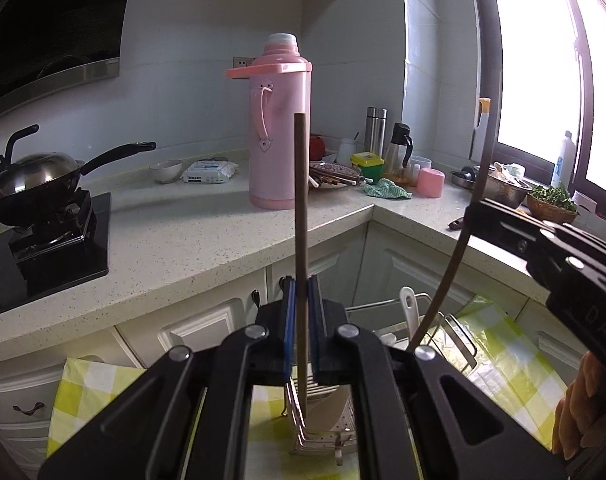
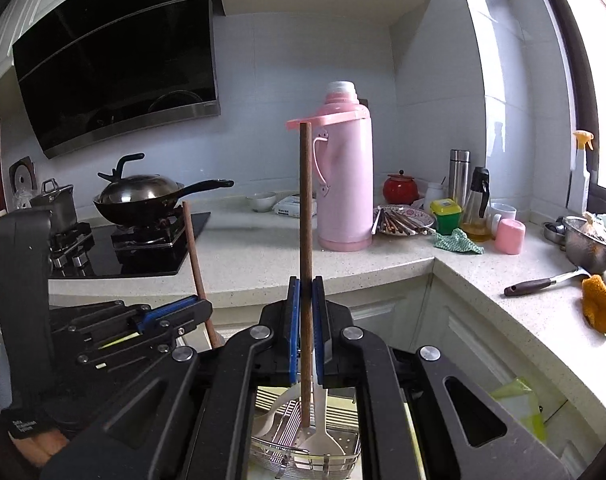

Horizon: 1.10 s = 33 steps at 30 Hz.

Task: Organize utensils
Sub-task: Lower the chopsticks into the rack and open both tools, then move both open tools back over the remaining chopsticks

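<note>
Left gripper (image 1: pixel 301 296): clamped on an upright brown wooden chopstick (image 1: pixel 301 200).
Right gripper (image 2: pixel 307 300): clamped on a second brown wooden chopstick (image 2: pixel 306 208).
Below both: perforated steel utensil rack (image 2: pixel 343 446); the tips seem inside.

left gripper (image 1: pixel 301 312) clamping upright wooden stick (image 1: pixel 301 216), metal rack (image 1: pixel 323 420) below

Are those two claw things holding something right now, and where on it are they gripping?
Yes. Each holds one upright wooden stick: the left gripper clamps its stick along the lower half, and the right gripper likewise.
</note>
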Each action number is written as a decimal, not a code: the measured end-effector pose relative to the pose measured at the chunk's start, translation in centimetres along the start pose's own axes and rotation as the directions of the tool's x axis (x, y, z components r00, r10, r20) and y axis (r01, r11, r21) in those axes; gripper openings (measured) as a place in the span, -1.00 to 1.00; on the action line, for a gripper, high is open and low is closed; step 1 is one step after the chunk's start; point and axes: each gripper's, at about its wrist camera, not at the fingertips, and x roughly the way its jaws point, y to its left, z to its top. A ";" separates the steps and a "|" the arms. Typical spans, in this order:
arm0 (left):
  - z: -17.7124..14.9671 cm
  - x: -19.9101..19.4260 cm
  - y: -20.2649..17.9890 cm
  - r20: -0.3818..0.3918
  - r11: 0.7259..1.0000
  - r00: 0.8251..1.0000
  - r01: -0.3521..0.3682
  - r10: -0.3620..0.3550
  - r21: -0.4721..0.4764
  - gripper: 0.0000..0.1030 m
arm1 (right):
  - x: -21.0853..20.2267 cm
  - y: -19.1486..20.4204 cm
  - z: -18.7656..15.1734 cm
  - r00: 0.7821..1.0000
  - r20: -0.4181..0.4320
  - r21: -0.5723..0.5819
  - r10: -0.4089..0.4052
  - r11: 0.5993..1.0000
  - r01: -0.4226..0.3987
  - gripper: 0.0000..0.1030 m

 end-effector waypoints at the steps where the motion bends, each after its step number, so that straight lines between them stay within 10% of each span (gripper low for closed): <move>1: 0.0 0.1 0.0 -0.002 1.000 1.000 -0.002 0.002 -0.002 -0.88 | 0.5 -0.3 -0.3 1.000 -0.015 0.011 0.005 1.000 -0.004 -0.87; 9: -0.6 0.9 0.5 -0.023 1.000 1.000 -0.015 0.014 -0.021 -0.69 | 3.8 -2.5 -3.3 0.992 -0.122 0.108 -0.011 0.994 0.024 -0.76; 13: -0.7 0.9 0.9 -0.021 1.000 1.000 -0.016 0.016 -0.021 -0.30 | 4.3 -4.2 -4.1 0.989 -0.144 0.176 0.020 0.984 0.006 0.01; 25: -1.3 -1.2 2.8 -0.021 0.994 0.999 -0.051 0.050 -0.096 0.02 | 0.8 -5.1 -4.3 0.991 -0.135 0.202 0.000 0.979 0.027 0.08; 33: -6.5 -8.6 5.1 -0.004 0.978 0.995 -0.103 0.104 -0.183 0.71 | -7.5 -3.9 -7.6 0.993 -0.116 0.190 -0.012 0.981 0.034 0.24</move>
